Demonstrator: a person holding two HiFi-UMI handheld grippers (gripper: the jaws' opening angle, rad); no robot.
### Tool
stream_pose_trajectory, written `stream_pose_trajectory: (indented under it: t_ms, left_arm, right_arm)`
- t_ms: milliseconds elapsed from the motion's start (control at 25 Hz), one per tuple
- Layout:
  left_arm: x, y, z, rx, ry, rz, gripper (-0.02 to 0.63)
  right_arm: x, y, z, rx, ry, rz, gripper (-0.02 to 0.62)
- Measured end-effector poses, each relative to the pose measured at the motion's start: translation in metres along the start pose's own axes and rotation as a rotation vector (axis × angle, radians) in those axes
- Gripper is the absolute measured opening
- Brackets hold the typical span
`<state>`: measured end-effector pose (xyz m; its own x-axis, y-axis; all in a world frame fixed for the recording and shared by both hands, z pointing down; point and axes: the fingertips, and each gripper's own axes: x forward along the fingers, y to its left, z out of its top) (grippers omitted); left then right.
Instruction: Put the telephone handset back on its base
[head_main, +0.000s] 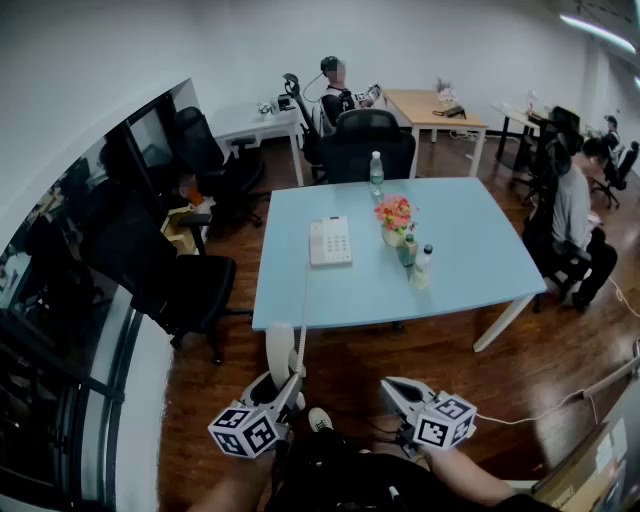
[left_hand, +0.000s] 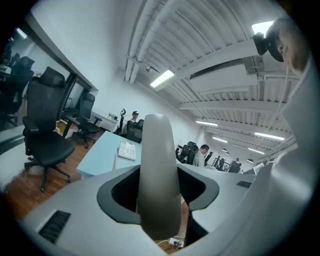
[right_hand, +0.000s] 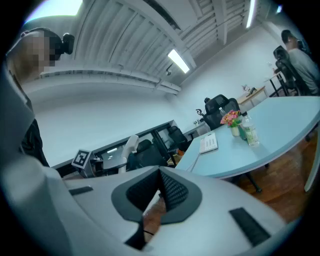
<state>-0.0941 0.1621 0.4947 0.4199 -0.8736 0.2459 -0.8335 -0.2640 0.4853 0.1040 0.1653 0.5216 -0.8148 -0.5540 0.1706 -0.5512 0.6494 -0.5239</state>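
Observation:
A white telephone base (head_main: 330, 241) lies on the light blue table (head_main: 470, 270), left of the middle. The white handset (head_main: 280, 352) stands upright in front of the table's near edge. My left gripper (head_main: 285, 385) is shut on its lower part, and a thin cord runs from it up to the base. In the left gripper view the handset (left_hand: 159, 170) rises between the jaws, with the base (left_hand: 126, 150) far behind it. My right gripper (head_main: 395, 392) hangs low beside the left one, shut and holding nothing. From the right gripper (right_hand: 160, 175) the base (right_hand: 209, 144) is seen far off on the table.
A vase of flowers (head_main: 395, 215) and two bottles (head_main: 415, 262) stand right of the base. A third bottle (head_main: 376, 172) is at the far edge. Black chairs (head_main: 200, 290) stand to the table's left and at its far end (head_main: 365, 140). People sit at desks behind and to the right.

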Motion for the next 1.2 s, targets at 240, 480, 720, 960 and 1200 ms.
stream_pose_trajectory:
  t_ms: [240,480,720,960,1200]
  left_arm:
    - [0.009,0.005,0.001,0.003,0.001,-0.005,0.215]
    - [0.011,0.008,0.0,0.016,0.011,0.014,0.215]
    - [0.011,0.006,-0.003,0.012,0.009,0.017,0.213]
    - [0.013,0.01,-0.001,0.011,0.023,0.031,0.215]
    - [0.034,0.017,0.006,0.019,0.036,0.013,0.215]
  right_arm:
    - [0.008,-0.008,0.004,0.0,-0.016,-0.006,0.015]
    - [-0.002,-0.018,-0.007,0.033,-0.015,-0.021,0.015]
    - [0.002,-0.02,-0.005,0.039,-0.016,-0.009,0.015]
    - [0.012,-0.029,0.003,0.018,-0.029,-0.011,0.015]
    - [0.023,-0.029,0.006,0.037,0.003,-0.014,0.015]
